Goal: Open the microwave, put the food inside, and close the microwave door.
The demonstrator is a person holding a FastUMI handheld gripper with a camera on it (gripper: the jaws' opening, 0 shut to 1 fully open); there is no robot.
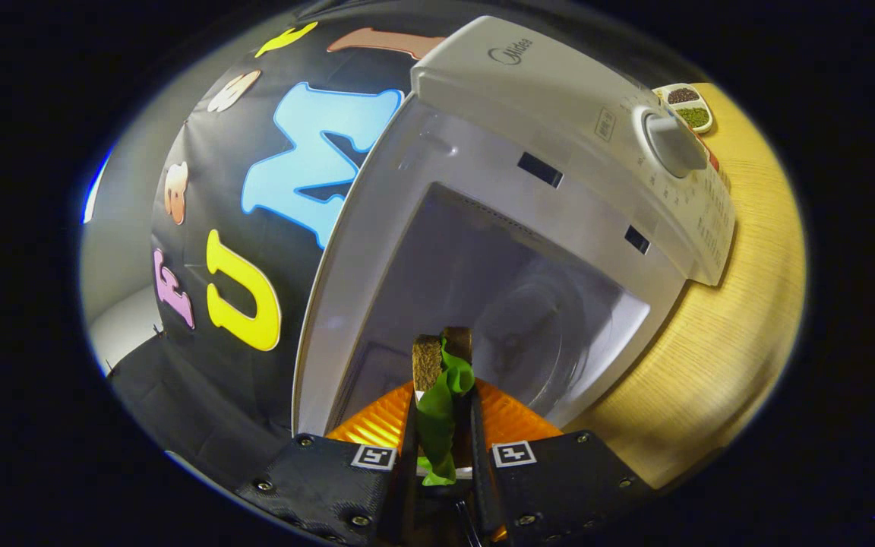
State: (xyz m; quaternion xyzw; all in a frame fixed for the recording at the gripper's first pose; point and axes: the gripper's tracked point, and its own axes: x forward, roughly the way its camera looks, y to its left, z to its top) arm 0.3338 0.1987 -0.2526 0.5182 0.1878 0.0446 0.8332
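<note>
A white microwave (559, 121) fills the scene, seen tilted, with its cavity (498, 304) open and a glass turntable (536, 334) inside. Its control panel carries a grey dial (673, 144). My gripper (443, 380) is shut on the food, a sandwich (441, 372) with brown bread slices and green lettuce hanging down between the fingers. The sandwich is held upright right at the mouth of the cavity, just ahead of the turntable. The microwave door is out of sight.
The microwave stands on a light wooden table (718, 365). A small white divided dish (687, 106) with dark and green seeds sits beyond the control panel. The black booth cloth (210, 365) hangs past the microwave's other side.
</note>
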